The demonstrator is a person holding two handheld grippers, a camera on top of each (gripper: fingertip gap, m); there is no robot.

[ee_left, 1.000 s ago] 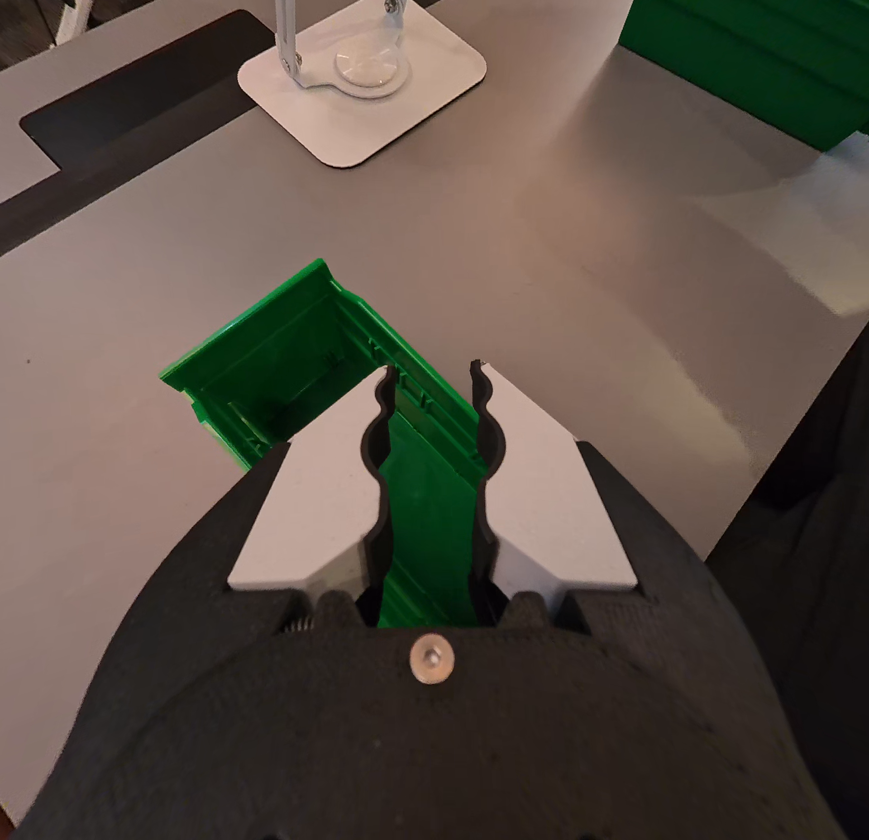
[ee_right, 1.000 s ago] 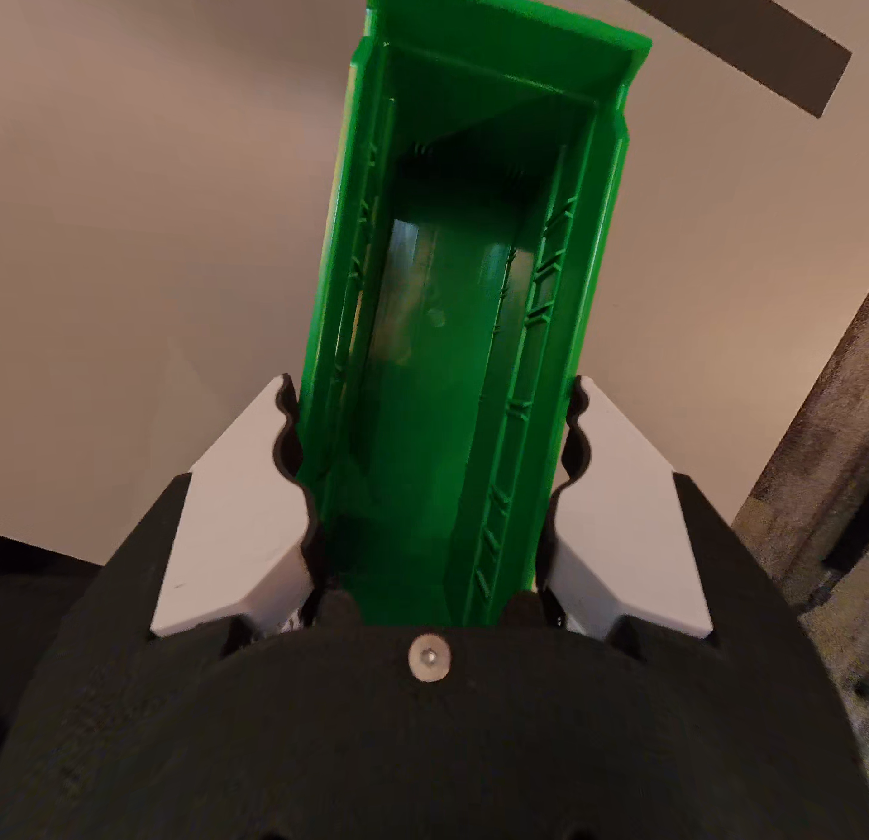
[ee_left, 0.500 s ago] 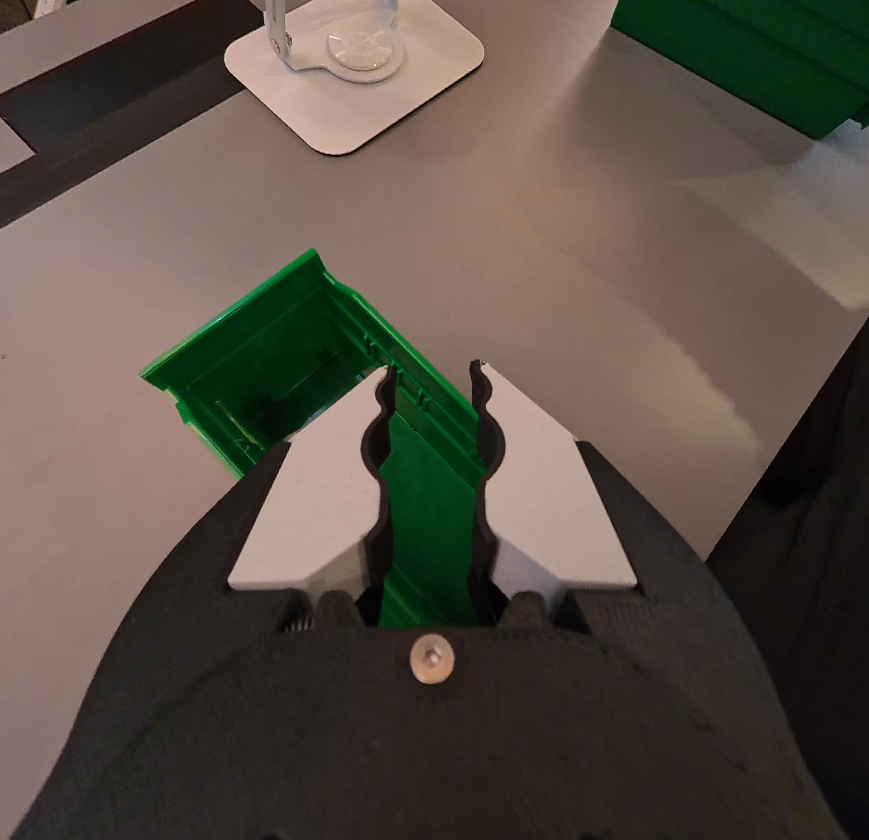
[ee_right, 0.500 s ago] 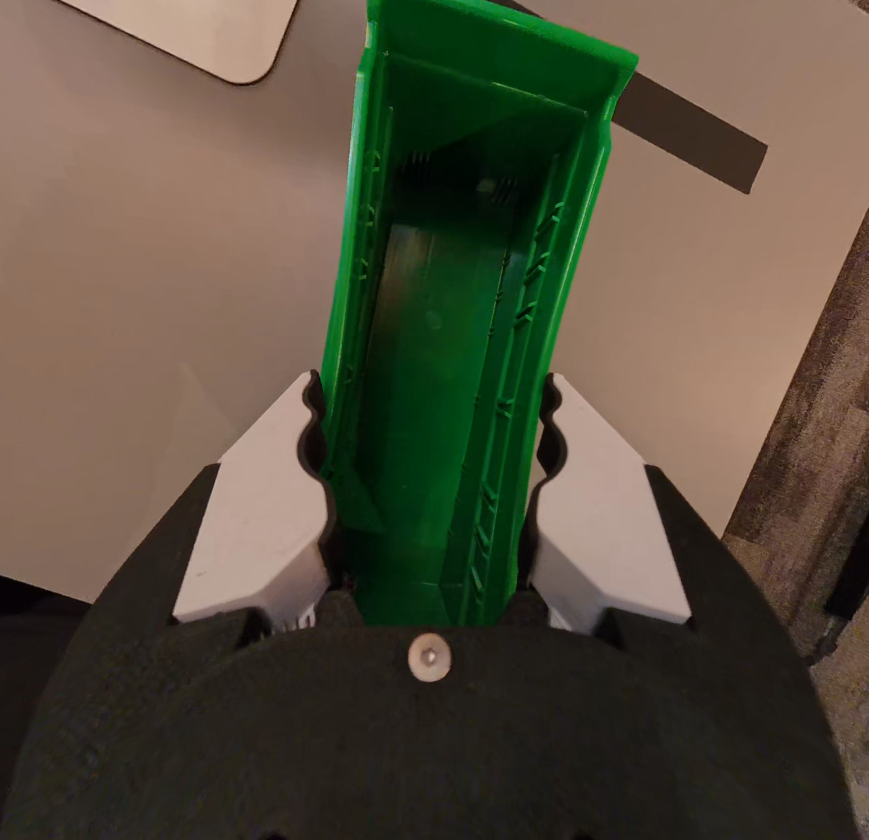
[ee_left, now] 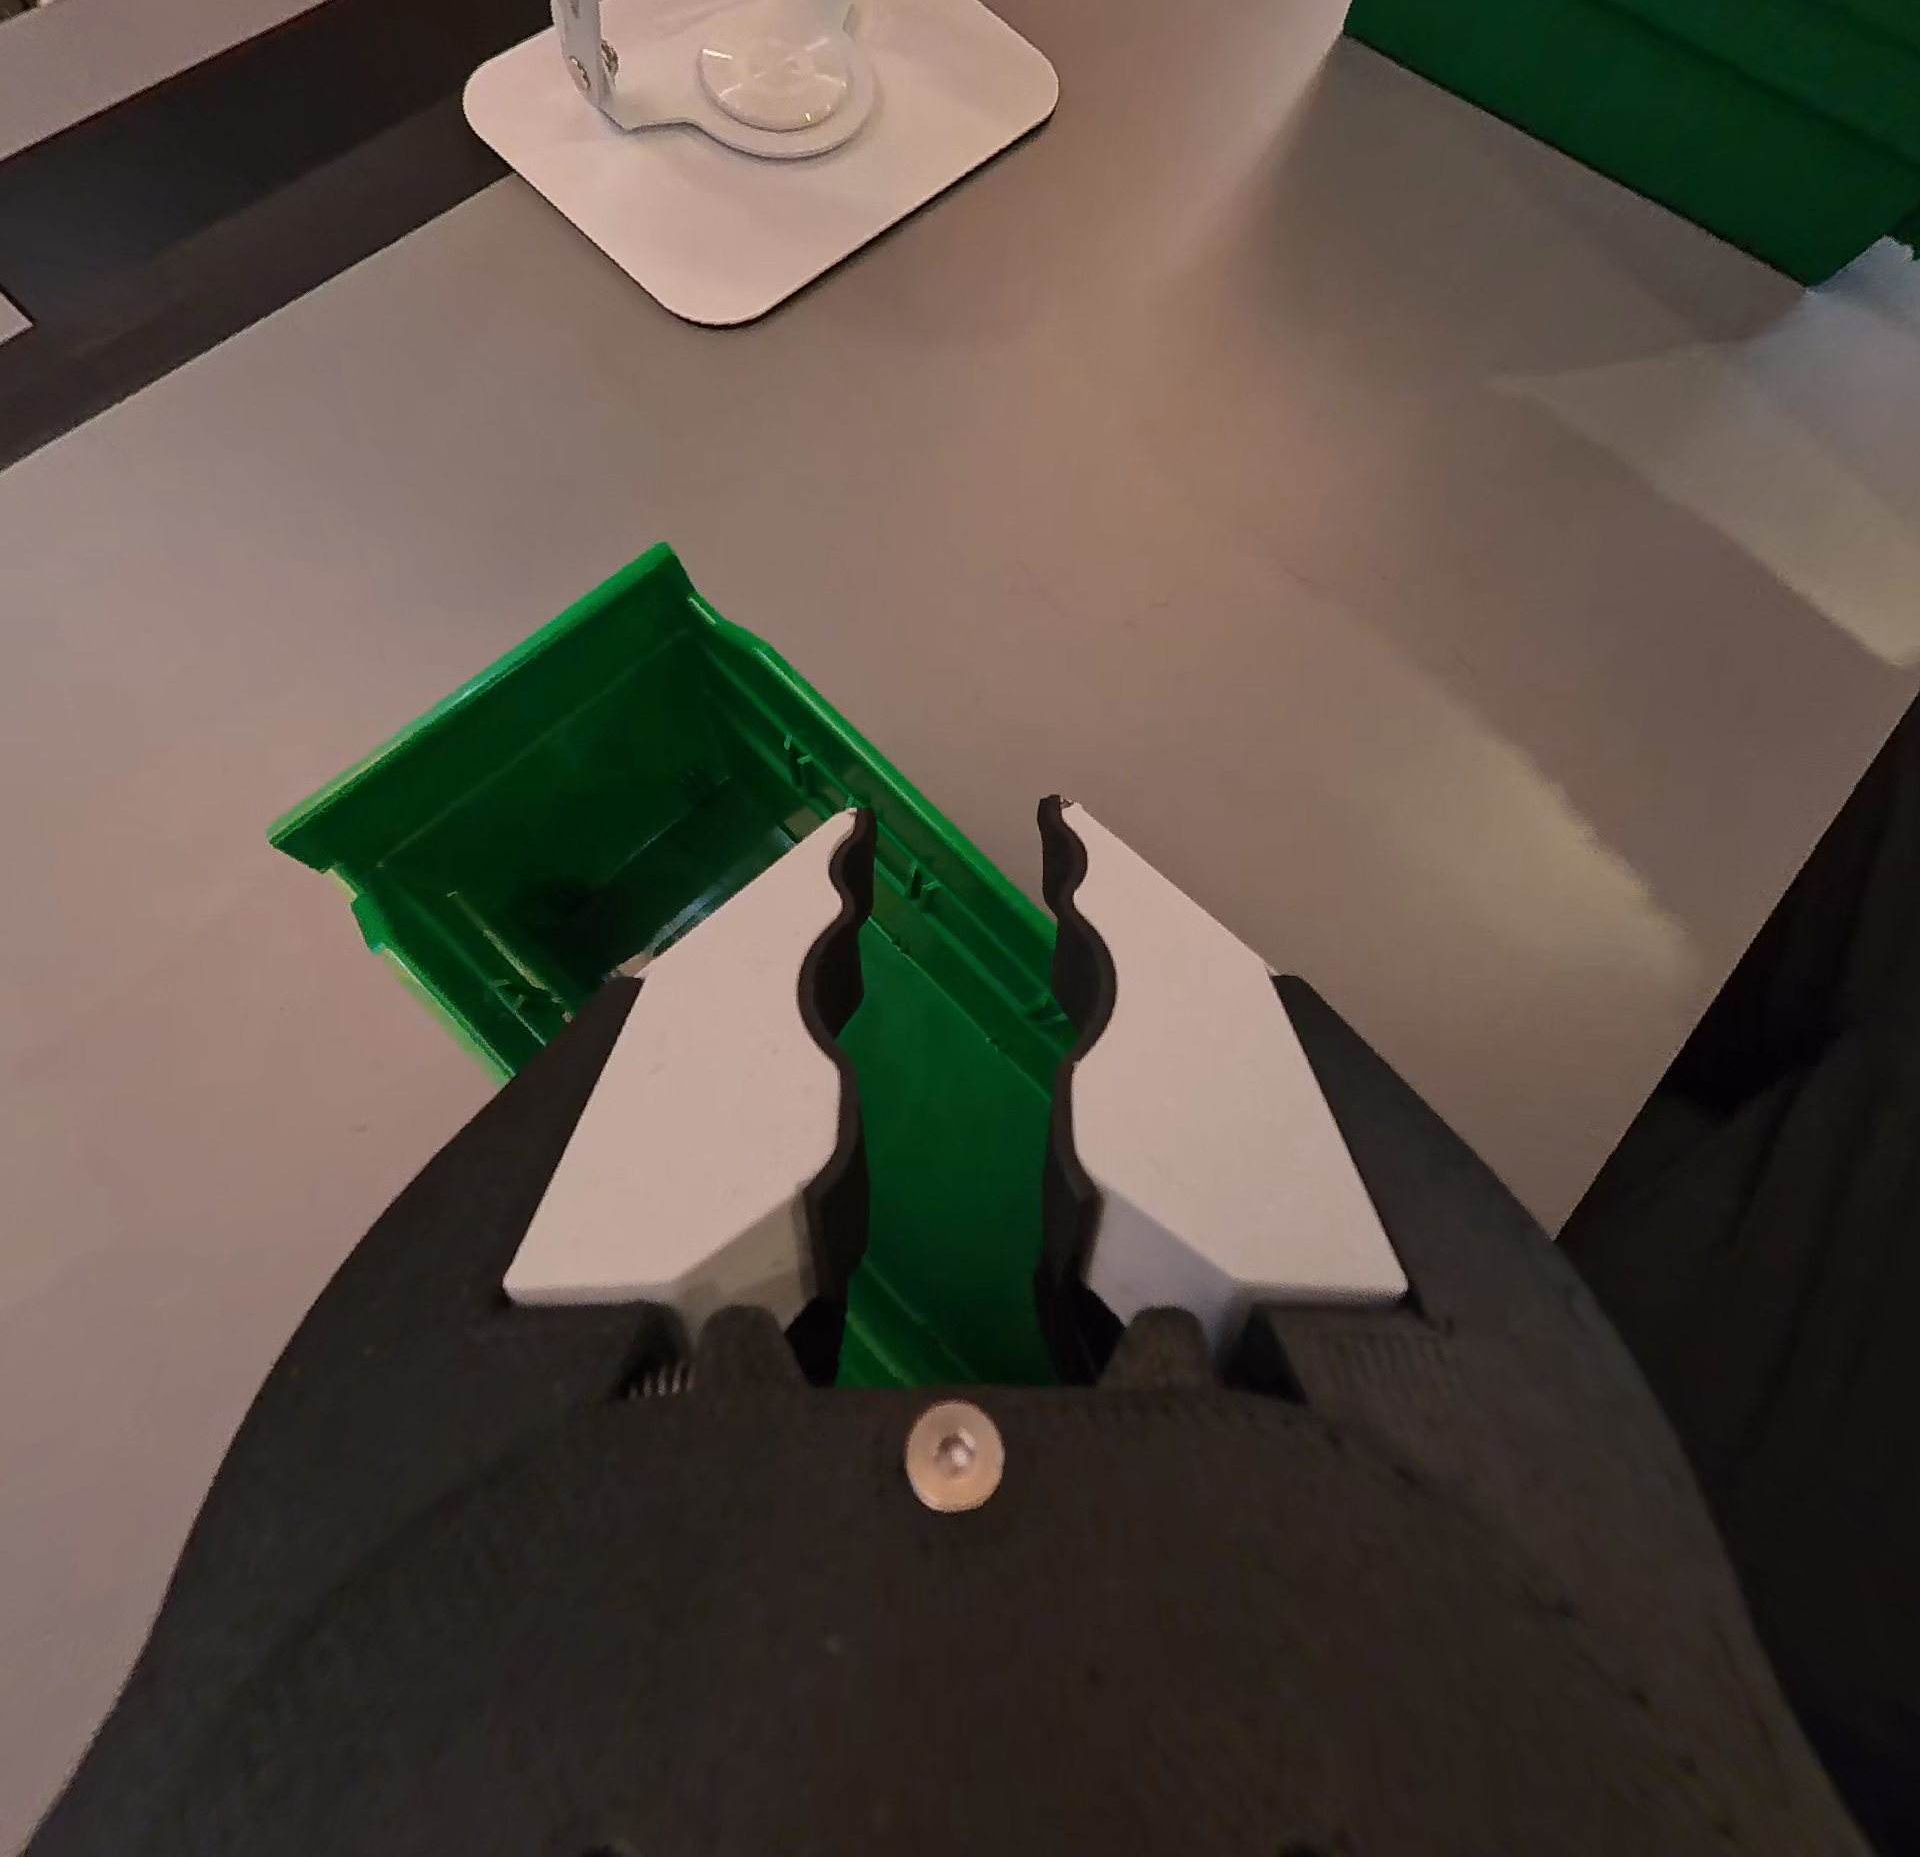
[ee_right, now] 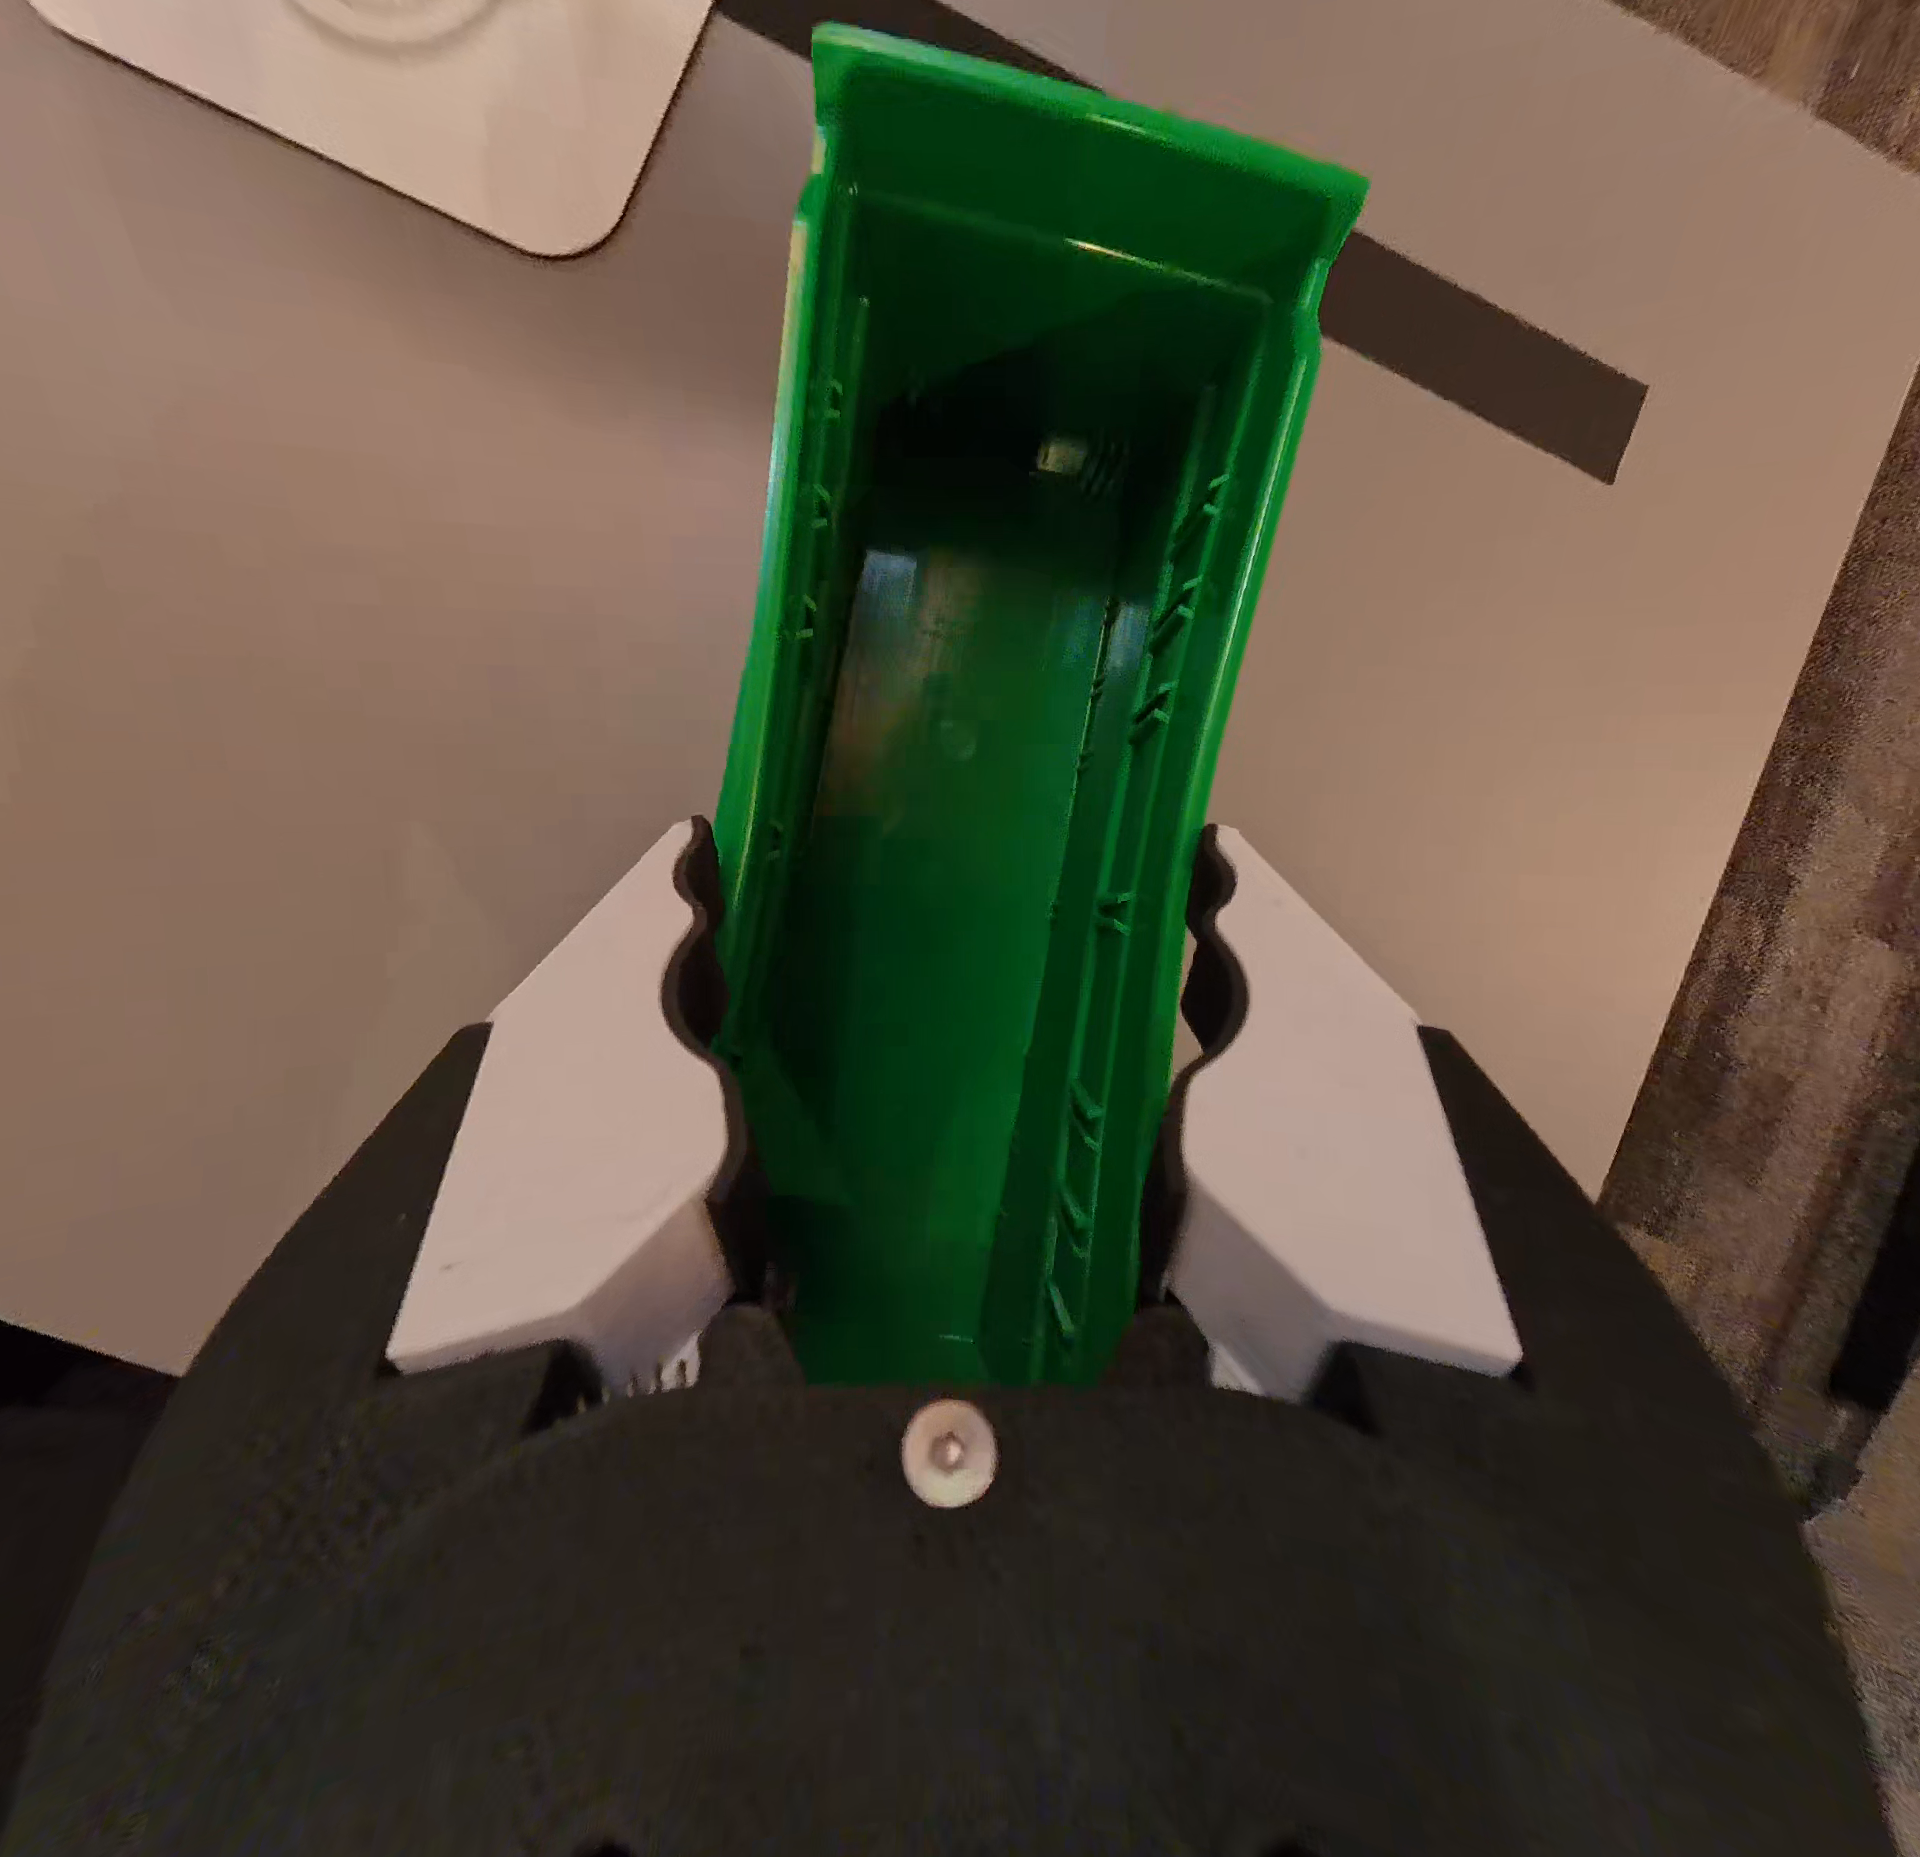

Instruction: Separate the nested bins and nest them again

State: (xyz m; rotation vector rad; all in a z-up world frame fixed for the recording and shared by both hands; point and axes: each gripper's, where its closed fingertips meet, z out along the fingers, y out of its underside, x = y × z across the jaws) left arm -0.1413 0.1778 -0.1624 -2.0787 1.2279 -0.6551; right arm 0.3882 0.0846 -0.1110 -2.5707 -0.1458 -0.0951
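A green bin (ee_left: 540, 789) lies on the grey table (ee_left: 1143, 457), open side up. My left gripper (ee_left: 956, 810) straddles its right wall, left finger inside and right finger outside, and looks shut on it. My right gripper (ee_right: 956, 836) is shut across the width of a second green bin (ee_right: 1039, 197), which is long, narrow and empty. It holds that bin in the air above the table. The second bin also shows in the left wrist view (ee_left: 1662, 72), at the top right.
A white base plate with a metal stand (ee_left: 758, 114) sits at the back of the table and also shows in the right wrist view (ee_right: 364, 72). A dark strip (ee_right: 1455, 353) crosses the table. Carpet floor (ee_right: 1818, 872) lies past the table's right edge.
My right gripper has risen with its bin: the table looks farther off and more floor shows. In the left wrist view the lifted bin has slid toward the top right corner. Both grips are unchanged.
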